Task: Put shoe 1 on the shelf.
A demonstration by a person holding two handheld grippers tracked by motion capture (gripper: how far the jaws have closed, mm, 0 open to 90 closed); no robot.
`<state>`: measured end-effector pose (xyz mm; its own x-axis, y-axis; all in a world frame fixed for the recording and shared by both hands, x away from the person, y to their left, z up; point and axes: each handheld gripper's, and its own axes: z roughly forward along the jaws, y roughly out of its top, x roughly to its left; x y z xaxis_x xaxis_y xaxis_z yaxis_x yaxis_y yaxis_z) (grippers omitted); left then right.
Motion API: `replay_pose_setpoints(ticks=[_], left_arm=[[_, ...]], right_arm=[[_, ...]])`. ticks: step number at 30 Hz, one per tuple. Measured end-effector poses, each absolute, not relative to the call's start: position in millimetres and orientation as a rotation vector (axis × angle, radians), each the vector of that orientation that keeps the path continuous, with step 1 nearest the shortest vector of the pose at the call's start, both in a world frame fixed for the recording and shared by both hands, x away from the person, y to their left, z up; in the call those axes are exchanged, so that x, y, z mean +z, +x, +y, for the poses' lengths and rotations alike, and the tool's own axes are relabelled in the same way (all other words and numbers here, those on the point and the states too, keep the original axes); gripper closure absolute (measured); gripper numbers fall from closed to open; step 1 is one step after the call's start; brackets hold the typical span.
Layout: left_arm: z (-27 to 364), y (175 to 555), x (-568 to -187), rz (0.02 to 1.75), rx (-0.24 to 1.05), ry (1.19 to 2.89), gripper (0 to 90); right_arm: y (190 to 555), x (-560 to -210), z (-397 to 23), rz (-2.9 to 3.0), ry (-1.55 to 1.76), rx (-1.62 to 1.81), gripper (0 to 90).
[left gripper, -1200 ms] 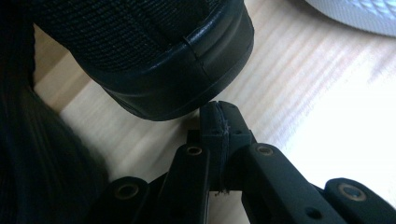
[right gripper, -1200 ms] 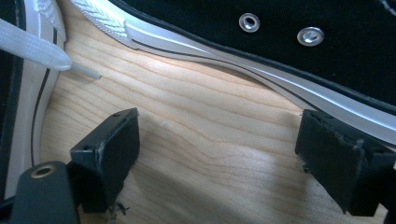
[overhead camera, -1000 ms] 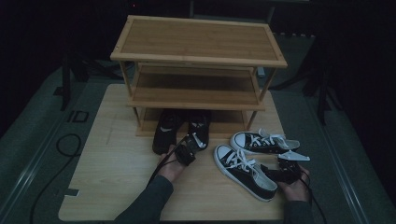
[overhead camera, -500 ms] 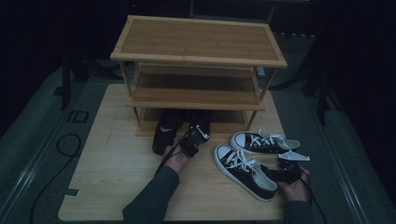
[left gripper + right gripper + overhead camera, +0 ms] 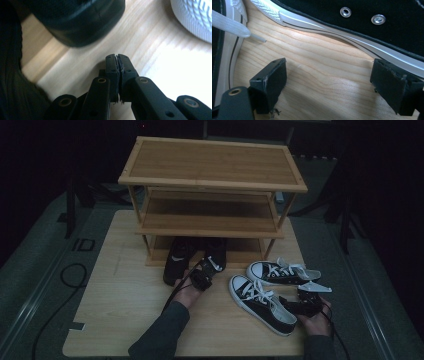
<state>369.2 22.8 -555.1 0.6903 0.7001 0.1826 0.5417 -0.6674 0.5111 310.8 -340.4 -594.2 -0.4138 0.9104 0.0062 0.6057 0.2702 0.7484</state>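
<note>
Left gripper [image 5: 117, 56] fully closed, pads pressed together, nothing between them; tips just above the bare bench [image 5: 155, 50]. In the high view the left gripper [image 5: 202, 276] sits just in front of a pair of black shoes [image 5: 176, 262], at the heel of the right-hand one; contact can't be confirmed. Left gripper view puts a black shoe's rounded end [image 5: 82, 22] just ahead of the tips, apart from them, with a white textured sole [image 5: 197, 17] at the top right corner.

Right gripper [image 5: 329, 82] wide open, holding nothing, bare wood between the jaws. Its right jaw sits right against the white rubber edge of a black-and-white sneaker [image 5: 367, 22]; touch not clear. Second sneaker [image 5: 227, 32] at the left edge, with a white lace [image 5: 229, 23] trailing. In the high view the right gripper [image 5: 305, 302] lies between the near sneaker [image 5: 262, 304] and the far sneaker [image 5: 282, 272].

Black shoes stand with toes tucked under the bottom shelf of the wooden shoe rack [image 5: 212, 175]; sneakers lie on the bench to its right front.

Writing: "ID" marking on the floor [image 5: 82, 245] left of the bench. White logo mark on the black shoes, not readable.
</note>
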Motion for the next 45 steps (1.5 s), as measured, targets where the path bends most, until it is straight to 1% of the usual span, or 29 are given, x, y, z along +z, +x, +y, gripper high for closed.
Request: replay_pose_setpoints(ticks=[4,7,8,11,17,19,20,30,35,39,41,45], left_arm=[[33,361,-554,0.964,0.468,2.478,88.7],[35,359,-553,0.962,0.461,2.476,89.0],[44,352,-553,0.968,0.449,2.472,89.1],[53,348,-552,0.984,0.439,2.466,89.1],[70,335,-548,0.996,0.465,2.453,88.8],[70,335,-548,0.996,0.465,2.453,88.8],[83,328,-547,1.022,0.475,2.432,88.4],[123,312,-549,1.102,0.508,2.434,88.9],[133,314,-552,1.151,0.515,2.412,88.8],[140,322,-558,1.203,0.564,2.401,88.7],[145,326,-558,1.224,0.532,2.371,89.6],[148,331,-559,1.227,0.571,2.377,89.7]], right_arm=[[311,-594,-340,2.119,1.368,0.958,13.8],[311,-594,-340,2.119,1.368,0.958,13.7],[311,-594,-340,2.119,1.368,0.958,13.8],[311,-594,-340,2.119,1.368,0.958,13.8],[311,-594,-340,2.118,1.368,0.958,13.8],[311,-594,-340,2.119,1.368,0.958,13.8],[311,-594,-340,2.119,1.369,0.957,13.8],[311,-594,-340,2.119,1.37,0.957,13.8],[311,-594,-340,2.118,1.37,0.957,13.8],[311,-594,-340,2.118,1.37,0.957,13.8],[311,-594,-340,2.118,1.37,0.957,13.8],[311,-594,-340,2.118,1.37,0.957,13.8]])
